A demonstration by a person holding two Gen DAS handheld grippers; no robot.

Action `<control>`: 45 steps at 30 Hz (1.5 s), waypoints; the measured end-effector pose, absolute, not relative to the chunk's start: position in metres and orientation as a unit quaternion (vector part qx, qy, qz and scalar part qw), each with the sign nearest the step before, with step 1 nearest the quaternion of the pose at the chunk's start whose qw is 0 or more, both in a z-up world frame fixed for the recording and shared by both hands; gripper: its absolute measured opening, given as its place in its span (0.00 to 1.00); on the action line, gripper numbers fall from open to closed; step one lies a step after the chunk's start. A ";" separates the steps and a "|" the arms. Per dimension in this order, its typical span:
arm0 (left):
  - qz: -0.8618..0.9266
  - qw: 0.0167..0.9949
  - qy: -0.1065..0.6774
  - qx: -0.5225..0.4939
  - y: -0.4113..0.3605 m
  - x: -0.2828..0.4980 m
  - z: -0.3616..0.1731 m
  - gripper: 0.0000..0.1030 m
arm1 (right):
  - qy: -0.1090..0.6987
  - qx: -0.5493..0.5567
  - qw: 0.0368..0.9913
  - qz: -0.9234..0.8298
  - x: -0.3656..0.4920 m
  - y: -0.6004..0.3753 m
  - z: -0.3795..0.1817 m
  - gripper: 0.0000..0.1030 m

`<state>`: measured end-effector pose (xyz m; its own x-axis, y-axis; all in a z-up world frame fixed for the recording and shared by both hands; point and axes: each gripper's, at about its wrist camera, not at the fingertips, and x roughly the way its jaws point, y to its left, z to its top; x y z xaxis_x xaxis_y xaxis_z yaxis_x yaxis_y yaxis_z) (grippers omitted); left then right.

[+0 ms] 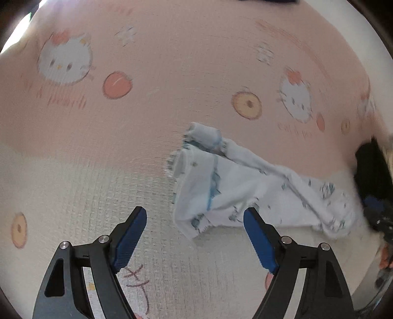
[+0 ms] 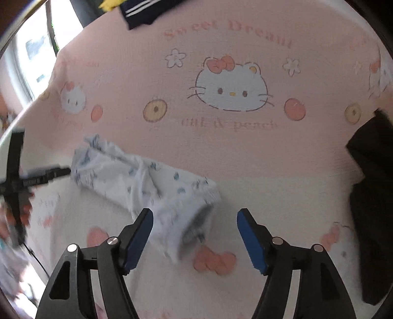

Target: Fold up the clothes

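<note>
A small white garment with a blue-grey print [image 1: 235, 181] lies crumpled on a pink and cream cat-print bedsheet [image 1: 172, 73]. My left gripper [image 1: 195, 217] is open and empty, its blue pads just short of the garment's near edge. In the right wrist view the same garment [image 2: 147, 186] lies ahead and to the left. My right gripper [image 2: 195, 218] is open and empty, with the garment's near end between its fingers. The other gripper shows blurred at the left edge [image 2: 32, 176].
A dark navy garment with white stripes [image 2: 147, 12] lies at the far edge of the sheet. A black cloth [image 2: 371, 196] lies at the right. A window is at the far left [image 2: 29, 61].
</note>
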<state>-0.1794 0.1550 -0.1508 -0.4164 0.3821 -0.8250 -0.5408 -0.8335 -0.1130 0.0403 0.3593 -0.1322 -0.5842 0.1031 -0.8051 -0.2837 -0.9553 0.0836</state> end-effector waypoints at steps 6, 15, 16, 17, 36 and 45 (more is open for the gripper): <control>0.837 0.316 0.222 -0.389 0.195 -0.138 -0.143 0.78 | -0.024 -0.451 0.094 0.887 0.054 0.330 -0.142 0.68; 0.786 0.384 0.377 -0.305 0.256 -0.095 -0.159 0.78 | -0.067 -0.461 0.085 0.881 0.049 0.333 -0.159 0.68; 0.777 0.389 0.405 -0.284 0.261 -0.089 -0.163 0.78 | -0.081 -0.464 0.088 0.878 0.049 0.334 -0.162 0.68; 0.768 0.393 0.431 -0.263 0.266 -0.082 -0.166 0.78 | -0.097 -0.465 0.090 0.875 0.050 0.333 -0.163 0.68; 0.614 0.450 0.648 0.018 0.315 -0.015 -0.229 0.78 | -0.615 -0.320 0.014 0.721 0.079 0.262 -0.236 0.74; 0.596 0.451 0.662 0.060 0.329 -0.008 -0.238 0.78 | -0.714 -0.253 0.003 0.652 0.076 0.267 -0.260 0.75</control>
